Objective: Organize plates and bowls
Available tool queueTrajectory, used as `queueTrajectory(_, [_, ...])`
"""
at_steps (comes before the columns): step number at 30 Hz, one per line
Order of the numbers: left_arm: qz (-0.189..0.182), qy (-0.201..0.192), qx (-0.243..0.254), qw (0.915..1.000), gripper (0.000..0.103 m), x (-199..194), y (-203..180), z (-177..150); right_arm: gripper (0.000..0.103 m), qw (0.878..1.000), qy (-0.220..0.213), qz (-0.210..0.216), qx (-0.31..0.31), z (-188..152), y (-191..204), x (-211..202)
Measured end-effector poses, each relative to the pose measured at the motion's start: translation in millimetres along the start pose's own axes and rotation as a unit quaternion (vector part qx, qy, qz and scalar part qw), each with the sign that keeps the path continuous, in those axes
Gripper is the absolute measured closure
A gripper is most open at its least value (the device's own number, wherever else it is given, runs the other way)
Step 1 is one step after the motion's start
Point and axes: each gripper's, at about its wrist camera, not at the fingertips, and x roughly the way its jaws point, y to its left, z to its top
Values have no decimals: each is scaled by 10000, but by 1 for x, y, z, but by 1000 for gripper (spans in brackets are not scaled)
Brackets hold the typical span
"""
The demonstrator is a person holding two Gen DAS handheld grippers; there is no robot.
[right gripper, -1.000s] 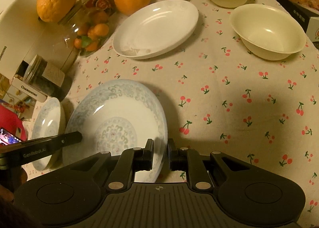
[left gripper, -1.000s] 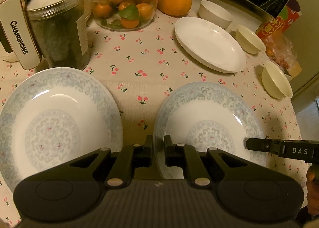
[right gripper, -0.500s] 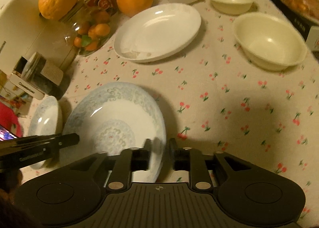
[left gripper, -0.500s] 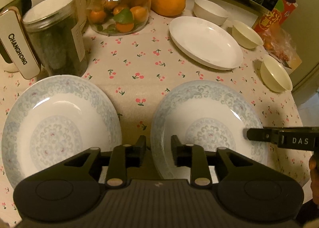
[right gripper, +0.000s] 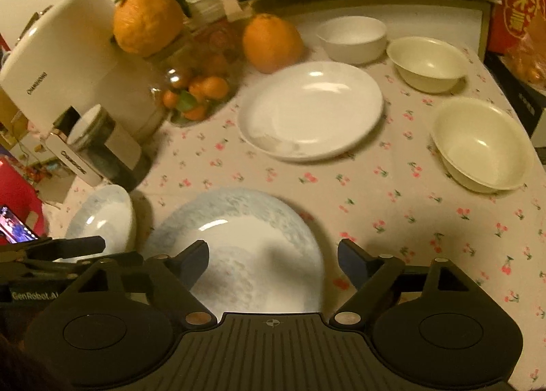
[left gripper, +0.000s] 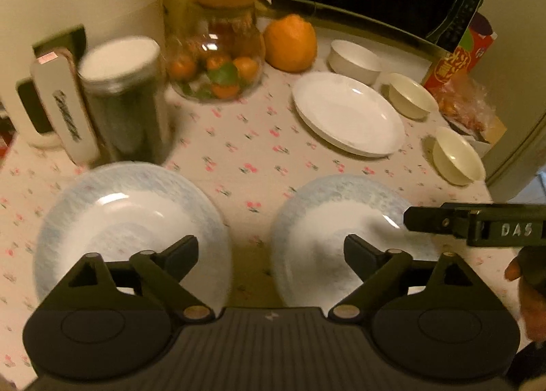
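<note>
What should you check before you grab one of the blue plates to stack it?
1. Left gripper open: ok, holding nothing.
2. Right gripper open: ok, holding nothing.
3. Right blue plate has nothing on it: ok.
4. Left blue plate has nothing on it: ok.
5. A plate rim sits between the fingers: not ok, neither gripper is around a rim.
6. Pictures sharp enough to aim: not ok, both are blurry.

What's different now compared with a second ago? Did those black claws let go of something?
Both opened wide: the left gripper and right gripper were nearly shut at the rim of the right blue-patterned plate and have pulled back, holding nothing. That plate, the left blue-patterned plate, the white plate and the bowls stayed put.
</note>
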Motion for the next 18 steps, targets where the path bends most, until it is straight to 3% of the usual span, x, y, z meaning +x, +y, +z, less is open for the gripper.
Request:
queueTrajectory(7, [381,-278,126,9988,2,-15,24,-1,14,9994,-131,202,-232,5,35,8])
queueTrajectory(18, [979,-332,-37,9946,1,-19,73,-10,10,9939,-79,740,-810,9,86,34])
